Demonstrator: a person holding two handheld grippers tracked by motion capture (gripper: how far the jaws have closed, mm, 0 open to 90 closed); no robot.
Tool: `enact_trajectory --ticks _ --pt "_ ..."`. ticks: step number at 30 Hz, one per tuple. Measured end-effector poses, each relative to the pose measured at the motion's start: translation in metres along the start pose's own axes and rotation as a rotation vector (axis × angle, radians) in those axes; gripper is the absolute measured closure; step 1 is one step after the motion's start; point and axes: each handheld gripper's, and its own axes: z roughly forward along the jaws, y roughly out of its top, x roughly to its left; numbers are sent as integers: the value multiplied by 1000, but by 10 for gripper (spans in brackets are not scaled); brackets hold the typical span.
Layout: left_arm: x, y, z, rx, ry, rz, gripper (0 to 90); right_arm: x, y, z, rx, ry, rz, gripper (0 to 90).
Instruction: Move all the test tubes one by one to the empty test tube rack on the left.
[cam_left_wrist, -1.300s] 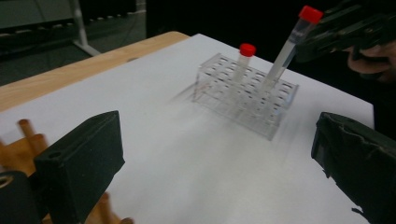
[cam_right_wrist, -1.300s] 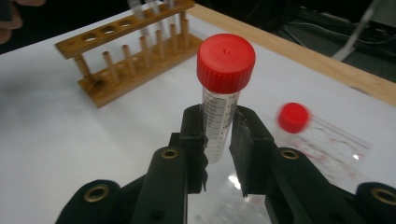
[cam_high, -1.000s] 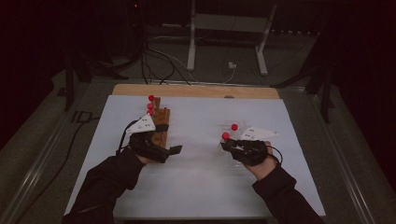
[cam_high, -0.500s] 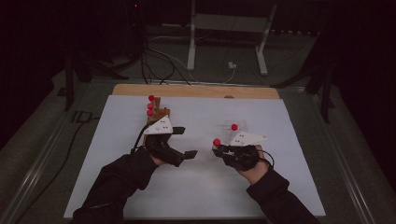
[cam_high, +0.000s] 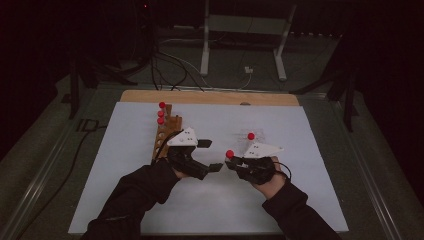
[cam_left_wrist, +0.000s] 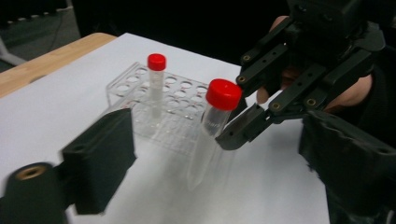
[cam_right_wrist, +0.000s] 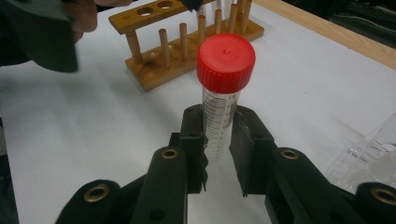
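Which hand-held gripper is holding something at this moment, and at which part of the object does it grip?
The right hand-held gripper holds a red-capped clear tube by its body, below the cap. The left hand-held gripper holds nothing; its jaws have just been closing, nothing between them.

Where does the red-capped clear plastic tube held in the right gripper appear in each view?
High view: red-capped clear plastic tube, centre, between the grippers.
Left gripper view: centre-right, in the right gripper.
Right gripper view: centre, between its jaws.
Shared landmark: the white table sheet.

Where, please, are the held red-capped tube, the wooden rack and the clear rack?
held red-capped tube (cam_right_wrist: 225, 63), right gripper view, on its red cap.
wooden rack (cam_right_wrist: 187, 58), right gripper view, on its base.
clear rack (cam_left_wrist: 180, 109), left gripper view, on its holed top.
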Motion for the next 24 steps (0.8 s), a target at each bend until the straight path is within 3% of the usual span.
enact_trajectory --ticks 24 --pt "-3 3 21 10 -22 44 553 5 0 4 10 24 -8 750"
